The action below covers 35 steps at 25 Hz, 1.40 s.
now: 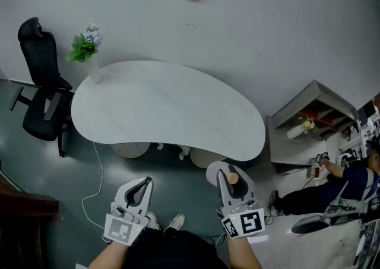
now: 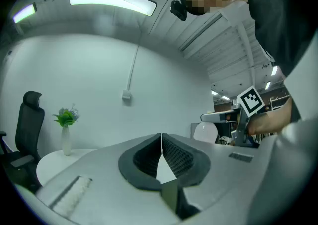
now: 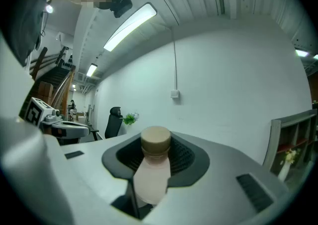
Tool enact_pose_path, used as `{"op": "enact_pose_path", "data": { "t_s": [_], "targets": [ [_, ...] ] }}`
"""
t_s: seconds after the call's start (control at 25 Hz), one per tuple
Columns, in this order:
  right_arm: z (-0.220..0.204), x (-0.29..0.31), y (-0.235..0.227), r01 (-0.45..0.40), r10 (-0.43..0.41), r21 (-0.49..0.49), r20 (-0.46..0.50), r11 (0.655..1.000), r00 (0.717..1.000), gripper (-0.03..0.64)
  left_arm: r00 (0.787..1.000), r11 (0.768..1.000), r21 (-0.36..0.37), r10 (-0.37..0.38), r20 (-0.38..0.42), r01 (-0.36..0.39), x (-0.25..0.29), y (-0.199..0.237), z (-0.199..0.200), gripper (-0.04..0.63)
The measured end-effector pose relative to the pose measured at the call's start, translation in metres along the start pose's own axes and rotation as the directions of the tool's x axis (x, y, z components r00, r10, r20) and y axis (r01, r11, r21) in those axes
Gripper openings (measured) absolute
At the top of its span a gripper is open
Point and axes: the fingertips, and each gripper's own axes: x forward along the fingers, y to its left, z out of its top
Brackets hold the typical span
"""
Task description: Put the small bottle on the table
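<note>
Chair (image 1: 41, 84) and vase (image 1: 93, 70) far left, out of play. Left gripper (image 2: 161, 142) low, short of the table (image 1: 166, 107), jaws together, nothing between them. Tabletop bare apart from the vase at its left end. Right gripper (image 3: 155, 157) clamped on the small bottle (image 3: 151, 169), cap pointing forward along the jaws, held near the table's near edge but not over it. Probably carry phase, placement not yet done. Next: reach forward over bare tabletop, lower until the bottle rests, then open.

Pale, tan-capped small bottle (image 3: 150, 177) between right gripper (image 3: 156, 142) fingers (image 3: 188, 158)
</note>
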Motion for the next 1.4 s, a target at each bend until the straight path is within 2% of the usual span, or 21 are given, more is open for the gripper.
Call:
{"op": "enact_pose_path", "data": {
  "t_s": [0.4,0.64,0.88,1.08,1.2,1.4],
  "targets": [
    [-0.002,-0.008,-0.010,-0.060,0.059,0.030,0.011,0.998,0.998,0.110,1.000,0.999,0.010,0.031,-0.007,-0.030,0.005,-0.020,0.000,0.009],
    [-0.001,-0.013,-0.021,-0.113,0.113,0.022,0.023,0.993,0.993,0.110,0.995,0.995,0.018,0.095,-0.021,-0.094,0.001,-0.031,-0.004,0.009],
    [-0.007,-0.010,-0.026,-0.141,0.141,0.011,0.011,0.990,0.990,0.110,0.992,0.992,0.027,0.126,-0.016,-0.125,0.003,-0.026,-0.010,0.009],
    [-0.016,0.005,-0.041,-0.120,0.120,0.005,-0.002,0.993,0.993,0.110,0.996,0.996,0.035,0.086,-0.002,-0.086,0.038,-0.014,-0.013,0.009],
    [-0.020,0.021,-0.055,-0.082,0.082,0.006,-0.015,0.997,0.997,0.110,0.999,0.998,0.054,0.043,-0.028,-0.041,0.064,-0.003,-0.020,0.009],
    [-0.017,0.058,-0.079,-0.035,0.034,-0.006,-0.033,0.999,0.999,0.110,0.999,1.000,0.021,-0.004,-0.048,0.005,0.111,0.030,-0.026,0.009]
  ]
}}
